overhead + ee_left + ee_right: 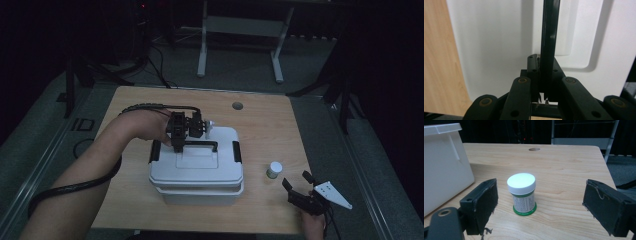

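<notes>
The left tool (pixel 543 96) sits closest to its own camera, its black jaws clenched on the black handle (pixel 548 45) of the white box's lid; in the left gripper view the handle runs as a thin dark bar straight up from between the pads, over the recessed white lid (pixel 499 45), with a strip of the wooden table (pixel 439 62) at the left edge; in the high view the left tool (pixel 178 145) grips the handle (pixel 200 144) at its left end, the forearm reaching in from the lower left with a black cable trailing along it; the white box (pixel 197 172) stands near the middle of the table (pixel 270 120), a black latch on each short side of its lid; to the right of the box, apart from it, a small bottle (pixel 274 169) with a white cap stands upright; in the right gripper view the bottle (pixel 523 195) shows a green base and a printed label, standing on the wood ahead of and between the two jaws, neither pad touching it; the right tool (pixel 295 184) rests low near the table's front right corner, its jaws spread wide and released, holding nothing; a round hole (pixel 237 105) lies near the table's far edge.
</notes>
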